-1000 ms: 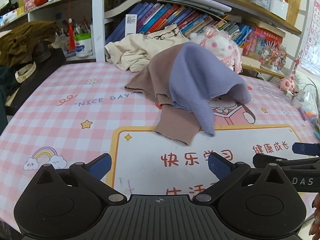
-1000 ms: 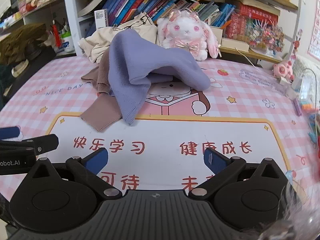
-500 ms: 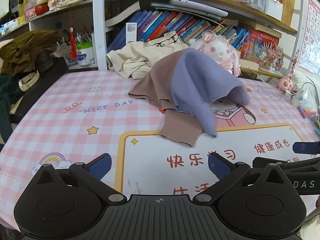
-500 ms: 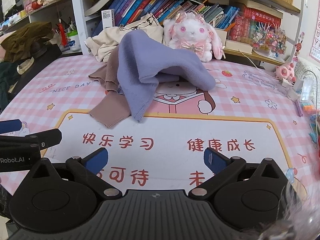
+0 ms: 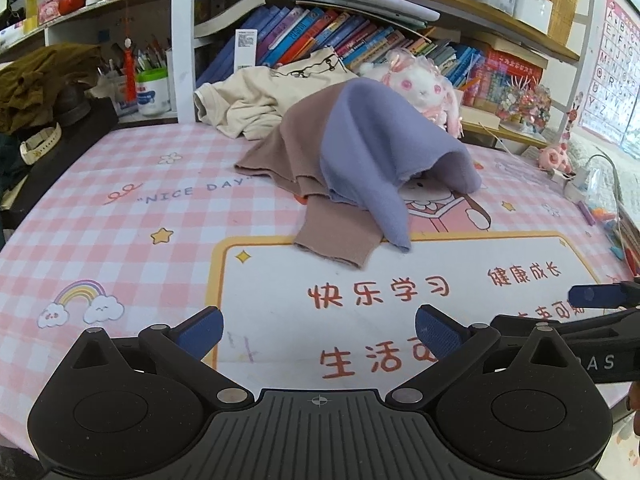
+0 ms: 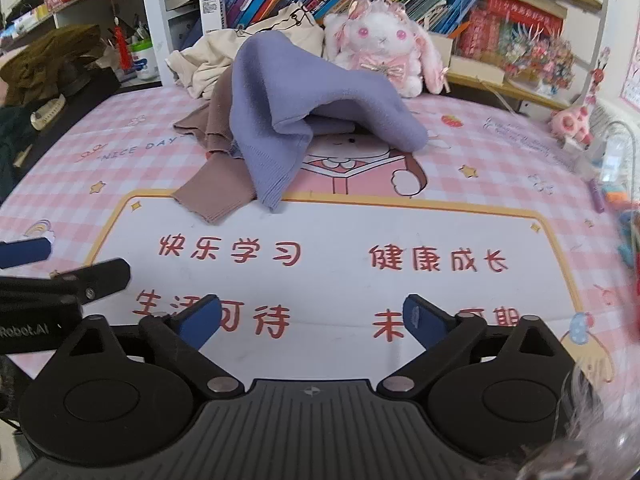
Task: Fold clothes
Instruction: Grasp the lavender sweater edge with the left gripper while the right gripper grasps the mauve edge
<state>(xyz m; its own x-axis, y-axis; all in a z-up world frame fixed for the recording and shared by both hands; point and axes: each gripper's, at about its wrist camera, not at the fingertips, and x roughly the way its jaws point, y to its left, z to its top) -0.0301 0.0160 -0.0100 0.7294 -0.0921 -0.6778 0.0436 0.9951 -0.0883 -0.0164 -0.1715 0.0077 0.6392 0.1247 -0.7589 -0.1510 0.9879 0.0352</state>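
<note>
Both tools sit low at the near edge of the surface (image 5: 120, 208), side by side and well apart from the clothing, which reads as a ready stance ahead of any fold. The left hand-held gripper (image 5: 318, 330) has its blue pads spread wide with nothing between them, and the right hand-held gripper (image 6: 312, 318) is likewise spread and empty; that wide stance probably suits reaching for a cloth edge. The garment to be folded, a two-tone sweater (image 5: 360, 152) in lilac and brown, lies in a heap near the middle of the pink checked mat, humped up as if draped over something beneath, so its shape is not laid out flat. One brown sleeve (image 6: 216, 196) trails toward the printed white panel and offers the nearest loose end to take. A cream garment (image 5: 256, 100) is bunched behind it against the bookshelf (image 5: 360, 36), beside a plush rabbit (image 6: 380, 48), likely waiting its turn.
</note>
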